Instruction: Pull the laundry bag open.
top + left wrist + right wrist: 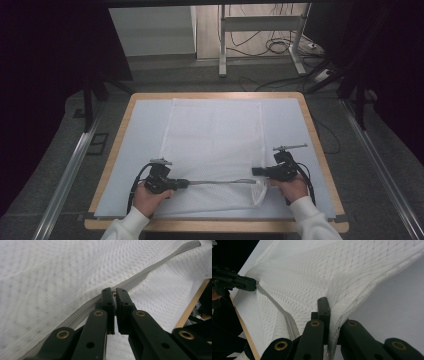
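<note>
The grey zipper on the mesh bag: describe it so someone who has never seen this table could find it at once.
On the wooden-edged table lies a white mesh bag on a pale mat. Near its front edge, a thin grey zipper runs crosswise between the left tool and the right tool. It is the one straight grey line on the white fabric.

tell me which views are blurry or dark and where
High view: sharp and evenly lit on the mesh bag, black at both side edges. Left gripper view: mesh smeared at left, zipper soft. Right gripper view: fabric crisp, top-left corner dark.
</note>
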Demonstrator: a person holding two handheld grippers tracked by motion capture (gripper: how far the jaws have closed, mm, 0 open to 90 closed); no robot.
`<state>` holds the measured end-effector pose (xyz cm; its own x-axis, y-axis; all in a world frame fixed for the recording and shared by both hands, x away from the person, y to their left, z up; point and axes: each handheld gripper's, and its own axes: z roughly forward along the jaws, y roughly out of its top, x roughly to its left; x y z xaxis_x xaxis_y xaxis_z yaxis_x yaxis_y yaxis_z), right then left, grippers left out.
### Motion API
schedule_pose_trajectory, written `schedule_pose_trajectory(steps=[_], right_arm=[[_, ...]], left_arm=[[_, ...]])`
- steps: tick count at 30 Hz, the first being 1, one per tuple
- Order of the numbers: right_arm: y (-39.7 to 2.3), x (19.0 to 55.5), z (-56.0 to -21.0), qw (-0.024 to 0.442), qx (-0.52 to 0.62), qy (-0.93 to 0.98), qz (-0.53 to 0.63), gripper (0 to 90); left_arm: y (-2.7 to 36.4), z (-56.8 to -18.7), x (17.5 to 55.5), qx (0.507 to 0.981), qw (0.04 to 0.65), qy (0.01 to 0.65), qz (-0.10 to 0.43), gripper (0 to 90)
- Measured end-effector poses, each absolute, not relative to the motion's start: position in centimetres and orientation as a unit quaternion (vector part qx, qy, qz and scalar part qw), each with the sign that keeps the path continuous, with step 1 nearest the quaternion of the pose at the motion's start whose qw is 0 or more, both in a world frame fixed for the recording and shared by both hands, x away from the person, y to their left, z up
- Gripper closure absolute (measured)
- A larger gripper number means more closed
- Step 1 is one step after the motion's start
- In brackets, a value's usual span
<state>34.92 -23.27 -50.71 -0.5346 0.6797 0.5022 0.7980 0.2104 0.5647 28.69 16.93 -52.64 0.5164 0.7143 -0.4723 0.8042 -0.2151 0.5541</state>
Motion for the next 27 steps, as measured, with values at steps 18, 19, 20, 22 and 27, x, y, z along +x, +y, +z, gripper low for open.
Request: schedule_pose_trajectory(steps=[18, 19, 20, 22, 27], right_arm=[[-23.2, 34.9, -50.7, 0.073, -0.476, -0.775, -0.409, 88.9], [-23.2, 34.9, -50.7, 0.073, -0.477, -0.775, -0.409, 88.9], [-23.2, 34.9, -50.7, 0.073, -0.477, -0.775, -0.409, 88.9], [-23.2, 34.9, -50.7, 0.072, -0.477, -0.775, -0.409, 88.9], [-23.2, 34.9, -50.7, 0.071, -0.477, -0.775, -0.409, 88.9]], left_arm=[[19.2, -52.6, 28.1, 0.771, 0.393, 0.499, -0.049, 86.3], [19.3, -52.6, 28.0, 0.769, 0.394, 0.5, -0.05, 86.4], [19.4, -52.6, 28.0, 0.769, 0.393, 0.501, -0.049, 86.4], [19.7, -52.7, 27.9, 0.768, 0.393, 0.503, -0.051, 86.3], [20.3, -52.8, 27.7, 0.766, 0.391, 0.507, -0.051, 86.4]])
